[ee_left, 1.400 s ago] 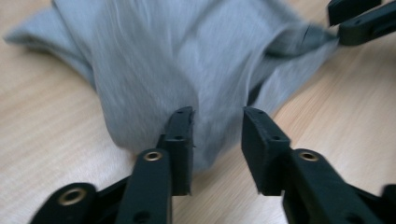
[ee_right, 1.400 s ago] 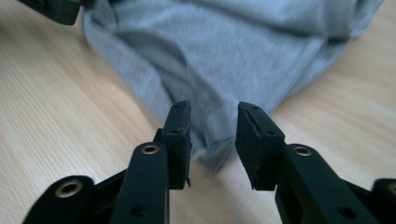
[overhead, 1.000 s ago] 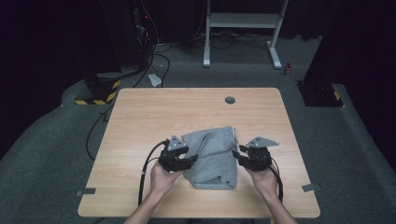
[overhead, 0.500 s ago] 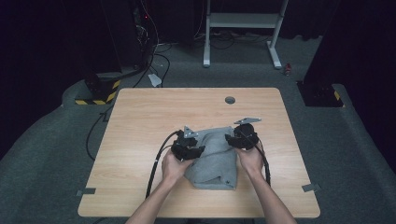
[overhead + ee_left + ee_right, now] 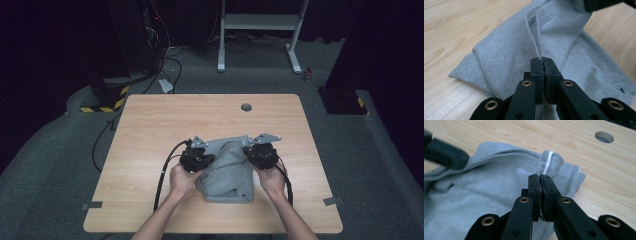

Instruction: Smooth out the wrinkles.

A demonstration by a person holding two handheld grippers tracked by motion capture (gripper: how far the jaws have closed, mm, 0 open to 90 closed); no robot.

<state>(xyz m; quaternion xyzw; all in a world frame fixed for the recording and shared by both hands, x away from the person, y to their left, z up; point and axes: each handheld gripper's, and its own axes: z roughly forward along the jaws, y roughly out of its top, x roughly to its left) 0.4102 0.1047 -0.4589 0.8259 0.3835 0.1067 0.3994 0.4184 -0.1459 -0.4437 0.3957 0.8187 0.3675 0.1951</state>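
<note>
On the wooden table [image 5: 150, 130], near its front middle, grey garment [image 5: 227, 172] lies half folded. Left gripper [image 5: 543, 61] and right gripper [image 5: 540, 178] have just closed, each pinching a cloth edge. Grab looks done; 1 fold over probably remains, then flattening.

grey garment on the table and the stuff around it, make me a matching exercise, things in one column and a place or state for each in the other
Things:
1. grey garment
2. left gripper
3. right gripper
4. round hole

Places or states:
A. shut on a bunched fold with a white edge
B. in the tabletop, at its far side
C. folded, lying between the two hands
D. shut on a stitched seam

Pairs: 1-C, 2-D, 3-A, 4-B
</note>
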